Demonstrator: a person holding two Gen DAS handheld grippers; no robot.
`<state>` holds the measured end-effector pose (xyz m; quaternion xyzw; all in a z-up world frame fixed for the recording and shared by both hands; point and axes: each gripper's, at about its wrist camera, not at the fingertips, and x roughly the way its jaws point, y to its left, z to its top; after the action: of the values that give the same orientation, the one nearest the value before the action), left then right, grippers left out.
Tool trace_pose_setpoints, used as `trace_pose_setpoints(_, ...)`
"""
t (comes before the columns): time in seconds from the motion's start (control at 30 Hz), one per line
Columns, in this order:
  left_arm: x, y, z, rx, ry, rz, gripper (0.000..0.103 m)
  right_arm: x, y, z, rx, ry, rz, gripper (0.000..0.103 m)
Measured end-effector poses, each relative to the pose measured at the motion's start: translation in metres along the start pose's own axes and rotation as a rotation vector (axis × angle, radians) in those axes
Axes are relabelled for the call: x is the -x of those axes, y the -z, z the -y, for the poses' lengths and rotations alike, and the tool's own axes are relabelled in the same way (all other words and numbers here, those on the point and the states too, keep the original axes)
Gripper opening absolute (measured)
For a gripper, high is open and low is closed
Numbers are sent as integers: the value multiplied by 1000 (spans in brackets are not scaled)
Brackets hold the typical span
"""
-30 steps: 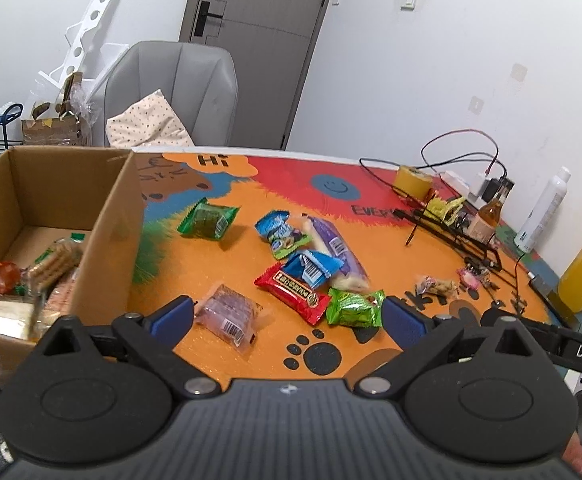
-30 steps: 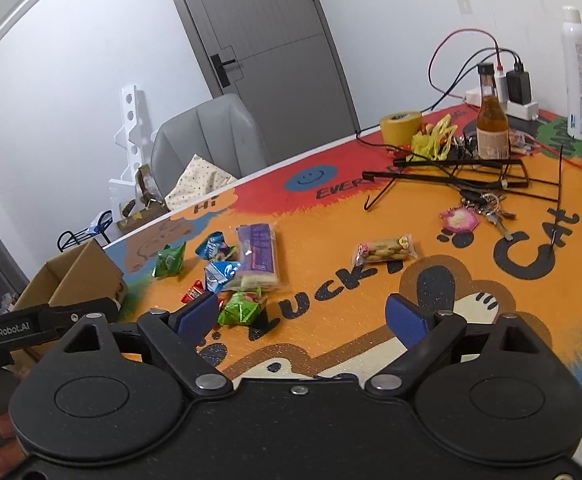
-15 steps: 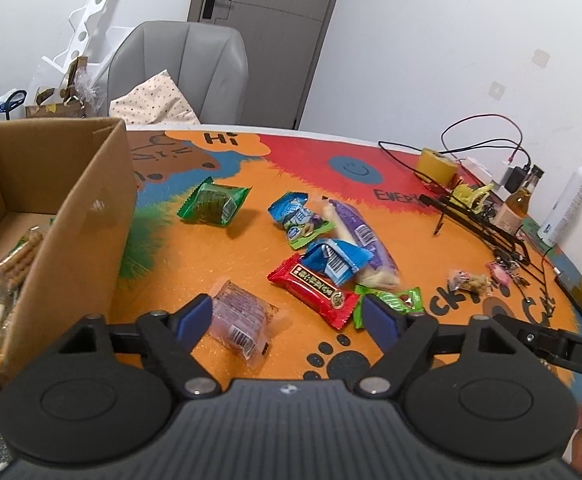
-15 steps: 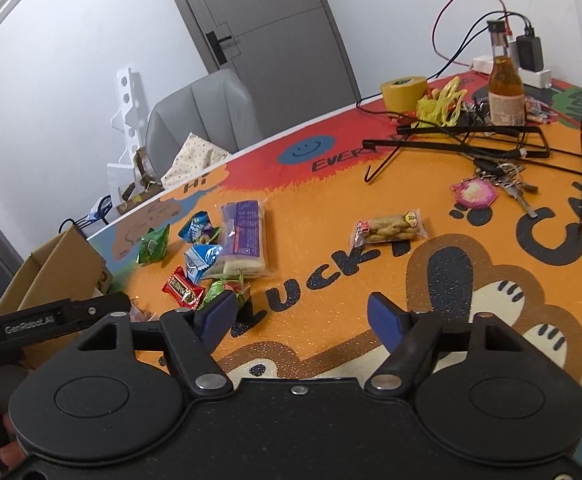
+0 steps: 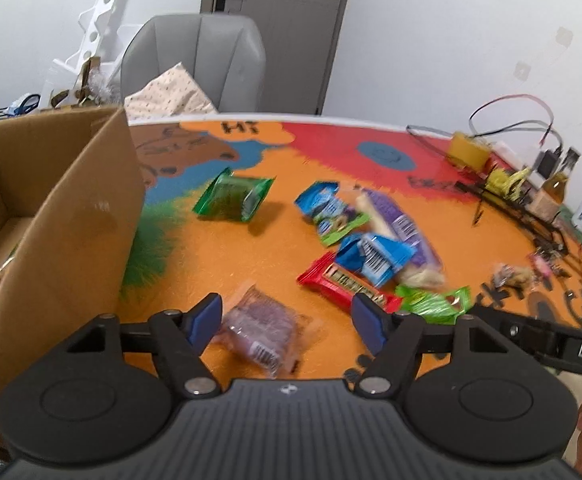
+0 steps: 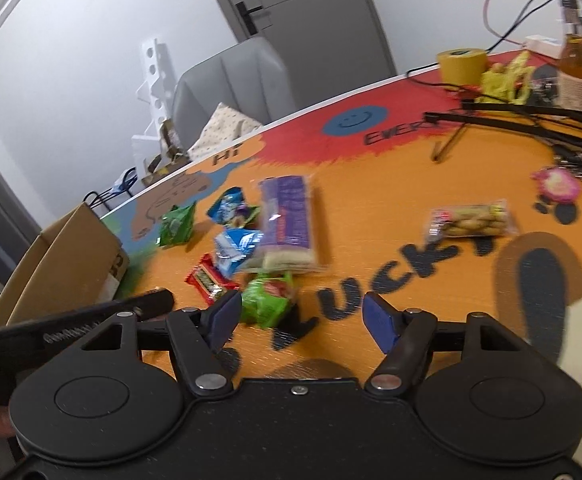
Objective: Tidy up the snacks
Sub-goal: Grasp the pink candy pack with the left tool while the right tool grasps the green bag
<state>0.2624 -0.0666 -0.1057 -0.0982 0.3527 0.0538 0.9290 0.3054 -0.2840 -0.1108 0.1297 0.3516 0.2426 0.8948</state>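
Several snack packets lie on the orange table mat. A clear packet with a purple snack [image 5: 261,326] lies just ahead of my left gripper [image 5: 287,322], which is open and empty. Beyond it lie a red bar [image 5: 347,282], blue packets [image 5: 375,258], a long purple packet [image 5: 395,228] and a dark green packet [image 5: 233,200]. A cardboard box [image 5: 71,216] stands at the left. My right gripper [image 6: 297,320] is open and empty, just behind a light green packet [image 6: 267,300]. A clear biscuit packet [image 6: 469,222] lies apart to the right.
A yellow tape roll [image 6: 463,66], a brown bottle [image 6: 577,76], black cables and hangers [image 6: 531,114] and a pink keychain with keys [image 6: 557,186] crowd the far right of the table. A grey chair [image 5: 193,64] stands behind the table.
Both grippers have moved forward and lower toward the snacks. The left now hovers over the clear purple packet, and the right has come close to the light green packet.
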Motion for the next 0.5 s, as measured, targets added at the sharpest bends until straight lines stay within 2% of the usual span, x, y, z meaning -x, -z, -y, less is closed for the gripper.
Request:
trace_pose_setpoints(0.13,-10,3,-5,10,-18,-16,70,-15,-2,-8,6,-15,-24,65)
trace_pose_setpoints(0.3,-15,4,-6,-1,-21,-23,69,-24,-2,-14,21,-4,-36,55)
trace_pose_setpoints(0.37,-14,6,-4,-13,-24,-19,58,-25,-2,-16,29,7,-37,37)
trace_pose_setpoints(0.43,-12,7,-3,-20,-22,-18,47,-25,-1,-16,23,6,-43,34)
trace_pose_setpoints(0.5,-10,7,-4,-14,-4,-25,41,-23,0,-17,17,1,-42,33)
